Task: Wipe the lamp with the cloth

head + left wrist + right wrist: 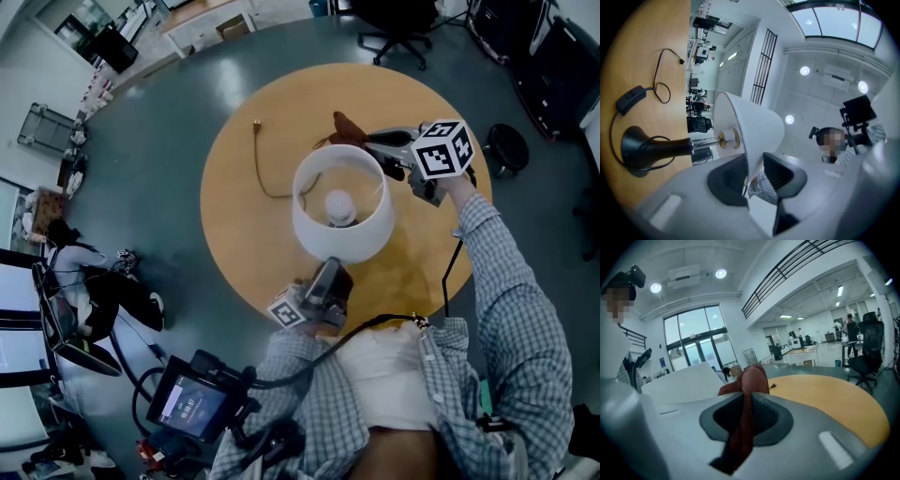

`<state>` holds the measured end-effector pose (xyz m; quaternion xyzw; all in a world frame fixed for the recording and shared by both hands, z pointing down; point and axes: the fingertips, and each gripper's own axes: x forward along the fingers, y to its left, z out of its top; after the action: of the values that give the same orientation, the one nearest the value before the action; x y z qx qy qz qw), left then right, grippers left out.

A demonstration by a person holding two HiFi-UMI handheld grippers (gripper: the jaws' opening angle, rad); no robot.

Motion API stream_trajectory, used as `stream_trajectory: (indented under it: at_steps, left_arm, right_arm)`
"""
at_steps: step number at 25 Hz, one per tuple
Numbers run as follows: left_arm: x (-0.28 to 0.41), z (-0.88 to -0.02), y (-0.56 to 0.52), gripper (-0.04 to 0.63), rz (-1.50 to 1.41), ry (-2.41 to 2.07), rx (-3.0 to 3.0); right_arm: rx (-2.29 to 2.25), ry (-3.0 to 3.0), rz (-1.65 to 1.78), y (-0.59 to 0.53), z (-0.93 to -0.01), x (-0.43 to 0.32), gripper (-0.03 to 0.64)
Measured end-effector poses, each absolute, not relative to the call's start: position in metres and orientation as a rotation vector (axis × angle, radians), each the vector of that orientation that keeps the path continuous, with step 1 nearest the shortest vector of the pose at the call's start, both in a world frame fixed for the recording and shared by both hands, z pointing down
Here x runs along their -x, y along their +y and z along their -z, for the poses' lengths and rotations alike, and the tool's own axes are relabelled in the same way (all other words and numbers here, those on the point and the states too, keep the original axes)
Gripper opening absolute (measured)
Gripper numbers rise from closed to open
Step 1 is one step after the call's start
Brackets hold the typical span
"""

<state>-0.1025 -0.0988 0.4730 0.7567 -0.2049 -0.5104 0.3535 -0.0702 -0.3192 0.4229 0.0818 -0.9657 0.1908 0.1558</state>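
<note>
The lamp stands mid-table with a white shade [339,202] and a bulb inside. My left gripper [328,272] is at the shade's near rim, shut on the shade's edge [749,154]. Its own view shows the pads [726,180] pinching that thin wall, plus the black lamp base [637,150]. Just beyond the shade's far right rim, my right gripper [373,142] is shut on a reddish-brown cloth [347,127]. In the right gripper view the cloth [752,380] bulges out past the jaws, beside the shade [684,380].
The round wooden table [244,216] carries the lamp's black cord [261,164] with an inline switch [630,98]. A black office chair [398,33] and a stool [506,145] stand on the grey floor beyond. A tablet-like device [192,408] hangs at the person's left.
</note>
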Motion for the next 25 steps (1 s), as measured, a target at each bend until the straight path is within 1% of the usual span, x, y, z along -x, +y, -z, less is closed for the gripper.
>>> stream_trajectory:
  at_steps: [7, 15, 18, 25]
  left_arm:
    - [0.101, -0.479, -0.1, 0.106, 1.294, -0.562, -1.945]
    - [0.098, -0.475, -0.102, 0.106, 1.275, -0.563, -1.968]
    - [0.098, -0.474, -0.103, 0.106, 1.266, -0.574, -1.968]
    - [0.096, -0.481, -0.103, 0.106, 1.255, -0.578, -1.967]
  right_arm:
    - [0.031, -2.568, -0.384, -0.318, -0.422, 0.112, 0.055]
    - [0.316, -2.311, -0.112, -0.297, -0.418, 0.158, 0.055]
    - [0.404, -2.199, 0.035, -0.285, -0.414, 0.174, 0.055]
    - [0.51, -1.85, 0.506, -0.27, -0.416, 0.191, 0.054]
